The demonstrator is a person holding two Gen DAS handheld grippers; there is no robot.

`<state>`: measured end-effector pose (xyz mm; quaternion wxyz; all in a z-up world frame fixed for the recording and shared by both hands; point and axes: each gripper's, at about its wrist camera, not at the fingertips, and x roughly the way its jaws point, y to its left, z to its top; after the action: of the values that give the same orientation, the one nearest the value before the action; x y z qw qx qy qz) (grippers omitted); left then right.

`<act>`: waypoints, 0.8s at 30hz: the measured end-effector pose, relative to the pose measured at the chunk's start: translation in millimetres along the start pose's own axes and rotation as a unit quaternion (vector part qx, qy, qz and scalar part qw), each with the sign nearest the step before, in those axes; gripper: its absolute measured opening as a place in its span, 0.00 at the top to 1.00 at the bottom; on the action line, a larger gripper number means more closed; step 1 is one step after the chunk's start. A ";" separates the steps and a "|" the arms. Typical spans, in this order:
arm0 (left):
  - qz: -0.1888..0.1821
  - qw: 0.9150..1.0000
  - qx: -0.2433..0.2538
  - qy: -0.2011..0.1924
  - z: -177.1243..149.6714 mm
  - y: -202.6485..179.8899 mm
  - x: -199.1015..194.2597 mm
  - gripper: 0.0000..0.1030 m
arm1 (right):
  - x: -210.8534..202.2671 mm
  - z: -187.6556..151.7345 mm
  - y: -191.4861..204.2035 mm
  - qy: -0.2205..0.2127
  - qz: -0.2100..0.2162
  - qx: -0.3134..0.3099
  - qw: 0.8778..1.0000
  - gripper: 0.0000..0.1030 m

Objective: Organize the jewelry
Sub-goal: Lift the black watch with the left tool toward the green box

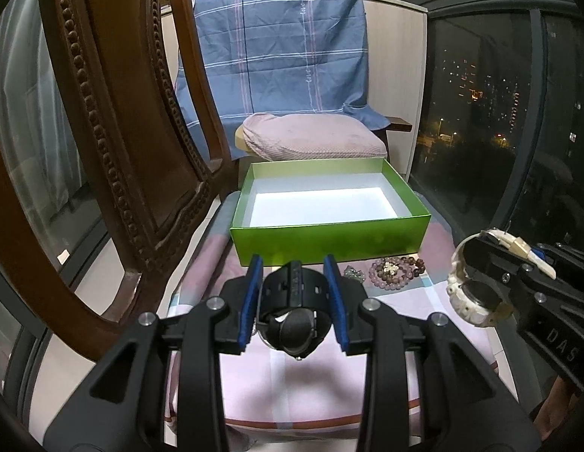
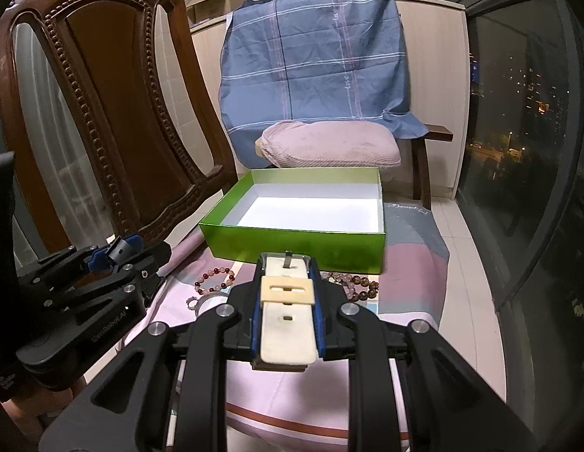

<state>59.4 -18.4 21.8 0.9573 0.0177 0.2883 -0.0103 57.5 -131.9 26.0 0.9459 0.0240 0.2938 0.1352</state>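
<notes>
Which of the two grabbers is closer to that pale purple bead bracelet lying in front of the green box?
Right, probably. The right gripper, holding a white watch, hangs beside the purple bead bracelet. The left gripper, holding a black watch, sits further left.

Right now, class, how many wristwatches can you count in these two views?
2. A black watch sits in the left gripper; a white watch is held in the right gripper. Others may be hidden.

Home balcony: carved chair, night window
</notes>
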 end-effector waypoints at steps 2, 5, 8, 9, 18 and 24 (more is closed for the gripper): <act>0.001 1.000 0.001 0.000 -0.2 0.1 0.1 0.68 | 0.9 0.2 1.5 0.000 0.001 -0.002 1.000 0.79; 0.001 1.000 -0.001 0.001 -0.8 1.3 0.8 0.67 | 1.3 0.6 2.7 0.000 0.001 -0.002 1.000 0.79; 0.000 1.000 -0.001 0.004 -1.5 1.6 2.1 0.67 | 1.0 0.1 2.6 0.000 0.000 -0.002 1.000 0.79; 0.000 1.000 -0.001 0.005 -1.7 1.6 2.6 0.67 | 1.6 0.1 3.3 0.001 0.001 -0.003 1.000 0.79; -0.001 1.000 -0.001 0.007 -1.4 1.5 2.5 0.67 | 4.4 -0.8 6.3 0.004 -0.001 -0.003 1.000 0.79; -0.005 1.000 -0.006 0.013 2.3 4.3 3.5 0.67 | 5.6 -1.6 6.0 0.005 -0.001 -0.005 1.000 0.79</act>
<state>63.7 -14.2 21.8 0.9536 0.0106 0.3006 -0.0132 59.6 -124.6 22.3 0.9445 0.0187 0.2984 0.1359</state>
